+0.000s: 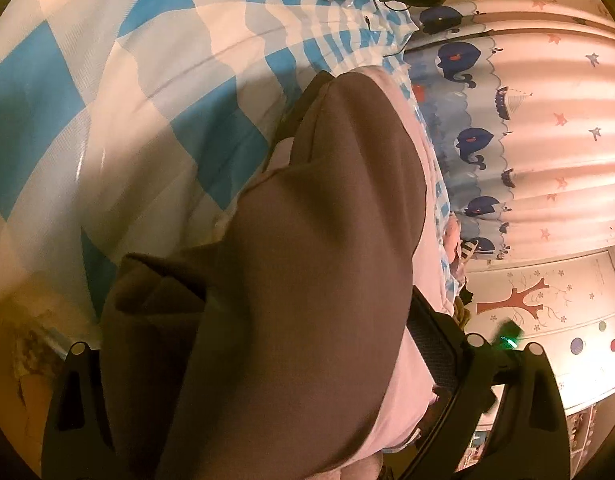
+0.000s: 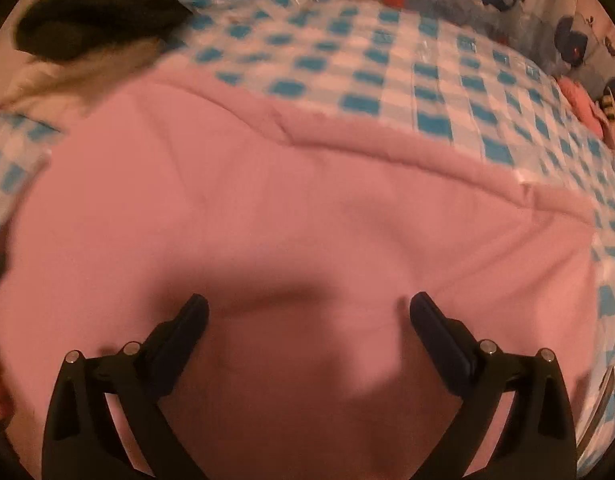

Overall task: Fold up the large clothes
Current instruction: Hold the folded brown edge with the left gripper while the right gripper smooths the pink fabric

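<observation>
A large pink garment [image 2: 307,208] lies spread on the blue-and-white checked bed cover [image 2: 427,80]. My right gripper [image 2: 307,308] is open just above the pink cloth, holding nothing. In the left wrist view the pink garment [image 1: 307,260], shaded brown, hangs bunched between the fingers of my left gripper [image 1: 275,360] and hides the fingertips. The left gripper looks shut on the cloth and lifts it off the checked cover [image 1: 127,100].
A dark garment [image 2: 99,16] and a pale one lie at the bed's far left corner. A whale-print curtain [image 1: 527,120] hangs past the bed's far edge. A cabinet with a tree decal [image 1: 547,312] stands beyond it.
</observation>
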`<state>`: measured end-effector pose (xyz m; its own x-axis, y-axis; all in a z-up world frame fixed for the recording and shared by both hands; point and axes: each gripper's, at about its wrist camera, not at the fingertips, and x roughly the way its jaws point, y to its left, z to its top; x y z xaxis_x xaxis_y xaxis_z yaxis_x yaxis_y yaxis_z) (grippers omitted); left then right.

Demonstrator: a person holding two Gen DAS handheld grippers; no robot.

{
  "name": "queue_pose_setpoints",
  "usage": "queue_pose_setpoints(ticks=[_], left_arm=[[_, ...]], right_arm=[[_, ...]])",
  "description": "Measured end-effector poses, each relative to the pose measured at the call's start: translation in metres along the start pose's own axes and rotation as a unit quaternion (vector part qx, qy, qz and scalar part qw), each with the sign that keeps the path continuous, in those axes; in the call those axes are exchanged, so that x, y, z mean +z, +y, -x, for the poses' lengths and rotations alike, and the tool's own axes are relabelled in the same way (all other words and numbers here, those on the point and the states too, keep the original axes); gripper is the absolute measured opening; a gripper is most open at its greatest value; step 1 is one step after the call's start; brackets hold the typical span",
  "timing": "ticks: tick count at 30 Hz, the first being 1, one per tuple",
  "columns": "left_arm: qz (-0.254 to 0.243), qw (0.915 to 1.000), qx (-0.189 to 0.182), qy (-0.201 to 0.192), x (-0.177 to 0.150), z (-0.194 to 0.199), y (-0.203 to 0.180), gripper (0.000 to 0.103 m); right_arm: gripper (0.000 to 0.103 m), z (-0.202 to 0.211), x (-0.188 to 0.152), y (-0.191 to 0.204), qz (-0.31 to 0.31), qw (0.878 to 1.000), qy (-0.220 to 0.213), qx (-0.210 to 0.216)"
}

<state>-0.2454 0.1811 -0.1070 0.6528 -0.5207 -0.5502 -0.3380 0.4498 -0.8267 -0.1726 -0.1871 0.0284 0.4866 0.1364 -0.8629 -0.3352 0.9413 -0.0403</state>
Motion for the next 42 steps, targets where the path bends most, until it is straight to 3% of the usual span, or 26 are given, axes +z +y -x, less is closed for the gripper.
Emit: queue_pose_setpoints(ticks=[3, 5, 9, 11, 13, 15, 18, 20, 23, 28, 31, 33, 36, 38, 39, 41, 42], left_arm=[[-0.002, 1.0000, 0.002, -0.004, -0.001, 0.001, 0.001, 0.090], [0.000, 1.0000, -0.004, -0.001, -0.002, -0.002, 0.002, 0.090], [0.008, 1.0000, 0.004, -0.005, -0.005, -0.003, -0.001, 0.090], [0.011, 0.9999, 0.004, -0.005, -0.005, -0.002, -0.002, 0.090], [0.009, 0.9999, 0.007, -0.007, -0.005, -0.001, -0.001, 0.090], [0.014, 0.9999, 0.003, -0.006, -0.004, -0.003, 0.002, 0.090], [0.013, 0.9998, 0.008, -0.009, -0.007, -0.005, 0.000, 0.090], [0.017, 0.9998, 0.008, -0.009, -0.007, -0.004, 0.002, 0.090], [0.022, 0.9997, 0.001, -0.006, -0.004, -0.004, 0.006, 0.090], [0.021, 0.9997, -0.001, -0.009, -0.004, -0.004, 0.005, 0.091], [0.026, 0.9996, -0.007, -0.008, -0.003, -0.003, 0.007, 0.091], [0.029, 0.9995, -0.009, -0.008, -0.002, -0.004, 0.008, 0.091], [0.031, 0.9994, -0.011, -0.011, -0.003, -0.004, 0.008, 0.092], [0.033, 0.9993, -0.013, -0.010, -0.003, -0.004, 0.008, 0.092], [0.034, 0.9993, -0.014, -0.009, -0.002, -0.004, 0.009, 0.092], [0.031, 0.9992, -0.026, -0.006, -0.001, -0.004, 0.007, 0.094], [0.029, 0.9993, -0.024, -0.005, -0.001, -0.004, 0.005, 0.094]], right_arm=[[0.097, 0.020, -0.023, 0.013, 0.012, 1.000, -0.012, -0.011], [0.097, -0.003, -0.043, 0.022, 0.032, 0.999, 0.010, -0.027], [0.097, -0.008, -0.042, 0.023, 0.024, 0.999, 0.016, -0.027], [0.097, 0.018, -0.040, 0.021, 0.019, 1.000, -0.015, -0.008], [0.097, 0.032, -0.047, 0.024, 0.024, 0.999, -0.037, -0.015], [0.097, 0.013, -0.060, 0.029, 0.035, 0.999, -0.012, -0.023], [0.097, -0.006, -0.070, 0.036, 0.060, 0.997, -0.014, -0.042], [0.097, 0.002, -0.061, 0.030, 0.042, 0.999, 0.001, -0.026], [0.097, 0.032, -0.055, 0.028, 0.029, 0.999, -0.041, -0.006], [0.097, -0.001, -0.061, 0.035, 0.043, 0.999, -0.001, -0.012], [0.097, 0.018, -0.049, 0.031, 0.030, 0.999, -0.023, 0.011], [0.097, 0.028, -0.030, 0.024, 0.023, 0.998, -0.056, -0.004], [0.097, 0.017, 0.004, 0.013, 0.012, 0.997, -0.070, -0.037], [0.097, -0.006, 0.021, 0.006, 0.008, 0.997, -0.054, -0.060], [0.097, -0.033, 0.029, 0.000, 0.006, 0.997, -0.025, -0.073], [0.098, -0.077, 0.031, -0.007, -0.001, 0.998, 0.026, -0.049], [0.098, -0.079, 0.034, -0.008, -0.001, 0.998, 0.032, -0.047]])
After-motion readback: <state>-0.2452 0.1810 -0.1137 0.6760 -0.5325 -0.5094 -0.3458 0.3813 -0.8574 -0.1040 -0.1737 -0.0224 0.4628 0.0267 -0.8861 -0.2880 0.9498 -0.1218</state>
